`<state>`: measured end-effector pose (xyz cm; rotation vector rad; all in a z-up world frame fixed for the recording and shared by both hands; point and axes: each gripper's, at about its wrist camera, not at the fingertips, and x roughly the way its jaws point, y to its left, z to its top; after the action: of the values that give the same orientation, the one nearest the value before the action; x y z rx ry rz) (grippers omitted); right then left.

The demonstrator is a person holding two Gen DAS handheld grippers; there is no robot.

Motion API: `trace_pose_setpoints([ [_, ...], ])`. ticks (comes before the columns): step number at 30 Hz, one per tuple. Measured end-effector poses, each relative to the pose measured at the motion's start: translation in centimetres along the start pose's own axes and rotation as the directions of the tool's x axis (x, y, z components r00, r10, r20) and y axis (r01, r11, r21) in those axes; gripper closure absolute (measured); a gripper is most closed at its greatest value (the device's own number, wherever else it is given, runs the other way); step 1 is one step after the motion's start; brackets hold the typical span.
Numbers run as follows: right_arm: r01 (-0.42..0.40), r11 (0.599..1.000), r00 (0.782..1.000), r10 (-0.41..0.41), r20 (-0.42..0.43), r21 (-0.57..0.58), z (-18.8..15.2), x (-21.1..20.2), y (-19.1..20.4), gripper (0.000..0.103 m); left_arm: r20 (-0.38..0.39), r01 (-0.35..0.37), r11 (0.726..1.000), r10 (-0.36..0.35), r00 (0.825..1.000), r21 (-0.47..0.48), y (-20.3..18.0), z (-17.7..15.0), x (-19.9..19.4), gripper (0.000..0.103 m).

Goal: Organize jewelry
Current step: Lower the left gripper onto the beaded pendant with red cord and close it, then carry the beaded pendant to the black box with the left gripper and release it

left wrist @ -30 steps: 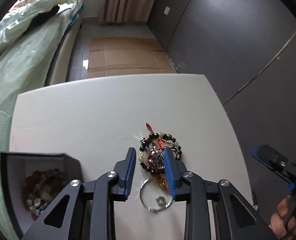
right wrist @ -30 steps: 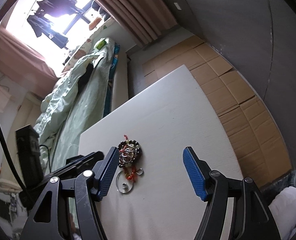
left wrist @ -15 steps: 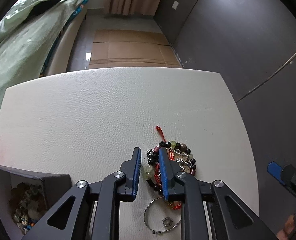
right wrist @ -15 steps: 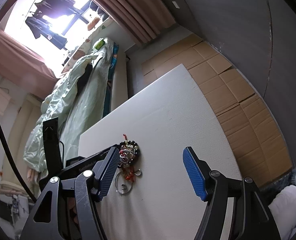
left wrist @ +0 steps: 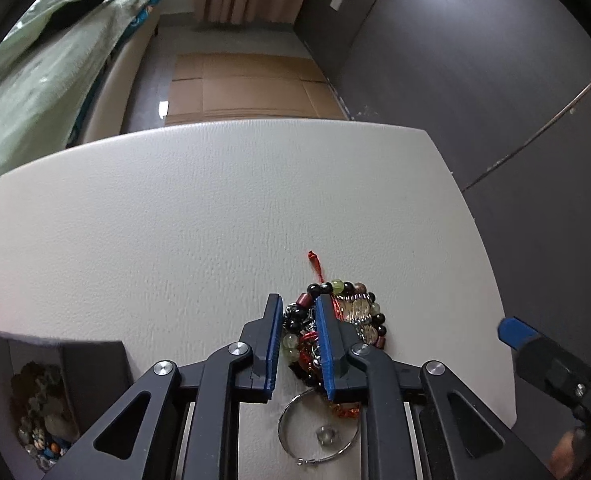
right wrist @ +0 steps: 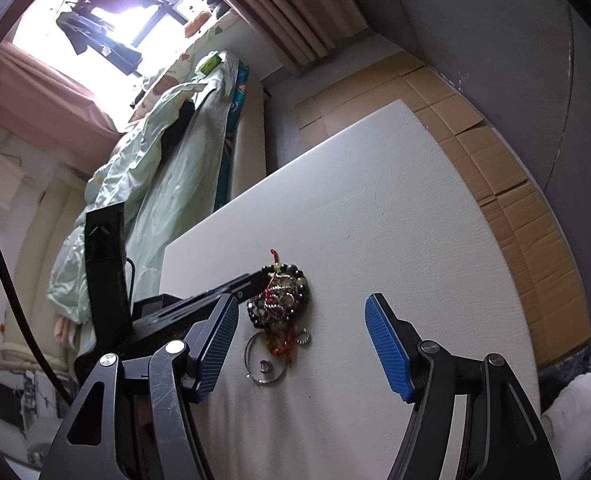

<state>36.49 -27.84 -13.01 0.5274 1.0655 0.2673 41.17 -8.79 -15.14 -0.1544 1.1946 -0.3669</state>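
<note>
A heap of beaded bracelets (left wrist: 355, 312) with red cord lies on the white table (left wrist: 215, 220). My left gripper (left wrist: 298, 300) points down into the heap's left side. Its blue pads press on a beaded bracelet (left wrist: 291, 336) of dark and green beads. A silver hoop (left wrist: 319, 436) with a small ring inside lies just behind the heap, under the left gripper. In the right wrist view the heap (right wrist: 283, 300) lies ahead of my right gripper (right wrist: 303, 299), which hovers open with nothing between its fingers. The left gripper's black fingers (right wrist: 255, 278) reach the heap from the left.
A dark open box (left wrist: 91, 368) with more beaded jewelry (left wrist: 39, 400) stands at the table's left front corner. A bed with a green cover (left wrist: 35, 80) runs along the left. Flattened cardboard (left wrist: 247, 84) covers the floor beyond the table. A dark wall (left wrist: 475, 80) is on the right.
My left gripper has sunk onto the heap and its jaws have narrowed from either side of the pile to a grip on its left beads. The right gripper has shifted slightly.
</note>
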Motion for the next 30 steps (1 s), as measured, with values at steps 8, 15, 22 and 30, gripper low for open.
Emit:
trace_pose_setpoints([
  [8,0.000,1.000,1.000,0.000,-0.021,-0.004,0.4,0.9,0.0,0.037,0.013,0.083,0.996,-0.083,0.996,-0.009,0.2,0.0,-2.0,0.095],
  [15,-0.022,0.999,0.998,0.019,-0.057,-0.037,0.6,1.9,0.5,0.043,0.092,0.180,0.984,-0.179,0.980,-0.007,-0.3,0.3,-5.7,0.095],
  [22,-0.036,0.997,0.997,0.031,-0.072,-0.069,1.1,2.8,1.1,0.048,0.195,0.174,0.985,-0.171,0.966,0.002,0.2,0.3,-9.8,0.095],
  [30,-0.023,0.987,0.991,0.001,-0.135,-0.159,0.4,4.8,3.4,0.048,0.261,0.156,0.987,-0.139,0.955,-0.044,2.8,0.0,-12.5,0.095],
])
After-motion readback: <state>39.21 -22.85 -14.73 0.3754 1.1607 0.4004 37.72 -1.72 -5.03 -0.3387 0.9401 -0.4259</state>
